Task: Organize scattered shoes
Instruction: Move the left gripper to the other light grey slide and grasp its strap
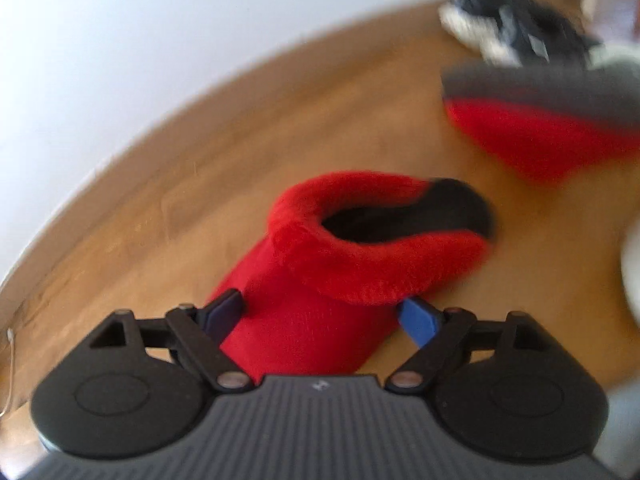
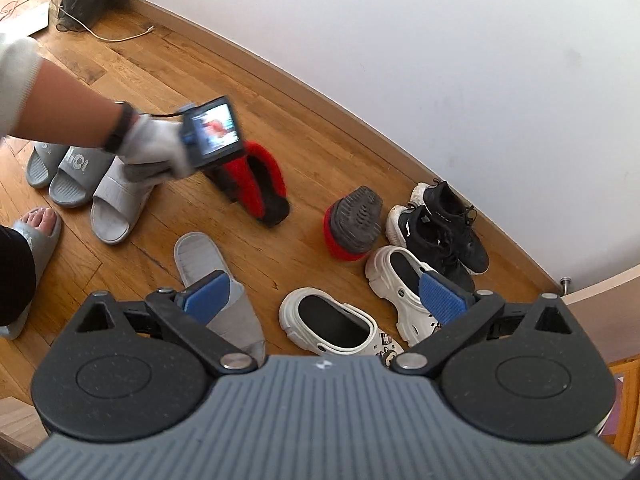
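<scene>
Left gripper (image 1: 320, 314) spread, straddling the red fleece slipper (image 1: 344, 264) at frame centre, pads not clearly biting. Right gripper (image 2: 326, 294) wide, empty. Risk: closing on the soft cuff, the slipper folds and slips out.

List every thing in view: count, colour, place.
red slippers: 2, red with black lining; one between the left tongs' pads, one sole-up beside the sneakers
sneakers: 2, black with white soles, by the wall
clogs: 2, white, below the sneakers
grey slides: 2, far left, side by side
pale slides: 2, light grey; one next to the grey pair, one under the right tongs
cable: 1, white, on the floor top left
left tongs: blue pads, straddling the slipper
right tongs: open, empty
glove: 1, white
foot: 1, in a grey slide
</scene>
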